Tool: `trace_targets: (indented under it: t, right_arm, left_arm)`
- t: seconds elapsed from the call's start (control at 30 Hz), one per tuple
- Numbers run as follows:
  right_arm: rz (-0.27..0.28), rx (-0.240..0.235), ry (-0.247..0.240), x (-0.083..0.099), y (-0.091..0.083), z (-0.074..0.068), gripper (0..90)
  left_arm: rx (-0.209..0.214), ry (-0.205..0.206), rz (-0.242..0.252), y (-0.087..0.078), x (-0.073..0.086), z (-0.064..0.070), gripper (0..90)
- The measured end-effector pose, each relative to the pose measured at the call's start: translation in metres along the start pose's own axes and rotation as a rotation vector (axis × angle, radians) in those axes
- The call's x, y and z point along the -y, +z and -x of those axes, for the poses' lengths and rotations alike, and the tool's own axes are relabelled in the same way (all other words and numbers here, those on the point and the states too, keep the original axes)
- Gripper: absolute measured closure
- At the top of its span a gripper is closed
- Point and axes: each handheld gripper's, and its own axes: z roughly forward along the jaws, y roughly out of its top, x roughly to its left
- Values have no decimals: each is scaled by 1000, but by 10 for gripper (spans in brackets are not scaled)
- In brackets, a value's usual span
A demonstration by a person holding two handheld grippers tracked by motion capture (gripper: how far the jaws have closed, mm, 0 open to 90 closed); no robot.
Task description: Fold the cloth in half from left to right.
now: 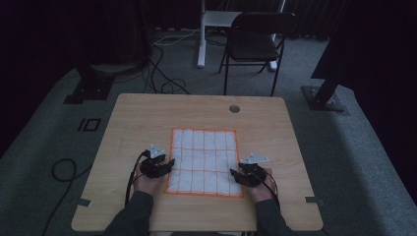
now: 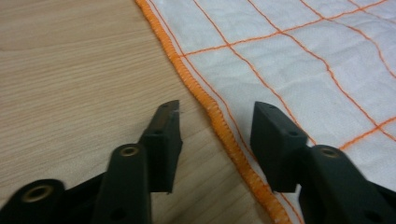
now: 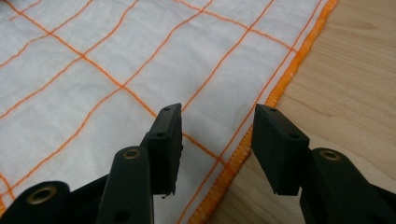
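Dim room, grey carpet, a black folding chair (image 1: 255, 42) at 12 o'clock beyond the wooden table (image 1: 137, 118).

Left gripper (image 1: 158, 166): jaws parted wide, holding nothing, hovering low over the cloth's left hem. Seen from its own camera (image 2: 215, 135), one jaw above bare wood, the other above white fabric, the orange stitched edge running between them. Contact with the cloth not clear from here.

Right gripper (image 1: 248, 174): likewise spread wide and empty, straddling the right hem near the cloth's 5 o'clock corner. From its own camera (image 3: 217, 140), one jaw over the weave, the other over the table.

Outward: white dishcloth with an orange grid (image 1: 204, 160), spread flat at the centre of the table, near edge toward 6 o'clock. A round cable grommet (image 1: 234, 108) at 12 o'clock of the cloth, well apart.

Likely risks: closing too high and pinching air, since the cloth lies flat with no raised fold to bite. Closing too low and scraping the wood, pushing the hem inward into a wrinkle. Uneven grips on the two sides, skewing any lift or fold. A thin hem slipping free once tension comes on.
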Motion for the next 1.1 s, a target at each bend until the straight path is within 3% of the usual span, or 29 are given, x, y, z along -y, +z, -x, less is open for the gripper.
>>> trace_targets:
  t: [0.2,0.3,0.37,0.53,0.77,0.83,0.9,1.1]
  right_arm:
    - [-6,-5,-6,0,1,-1,529]
    - [-6,-6,-6,0,2,-1,529]
    - [-4,-5,-4,0,1,-1,530]
    - [8,-2,8,0,-1,2,529]
    - [16,3,10,0,-4,4,529]
    - [20,5,14,0,-4,4,530]
    - [21,6,16,0,-5,5,530]
    - [15,7,13,0,-3,4,530]
  left_arm:
    - [39,-9,2,1,0,5,798]
    - [59,-26,1,1,0,5,866]
    - [82,-51,1,0,1,2,881]
    - [89,-60,-20,-7,5,-2,889]
    - [43,-53,-39,-19,11,-7,890]
    - [41,-68,-27,-22,12,-10,890]
    - [64,-80,8,-26,10,-12,890]
    - [136,-36,86,-34,-4,-2,893]
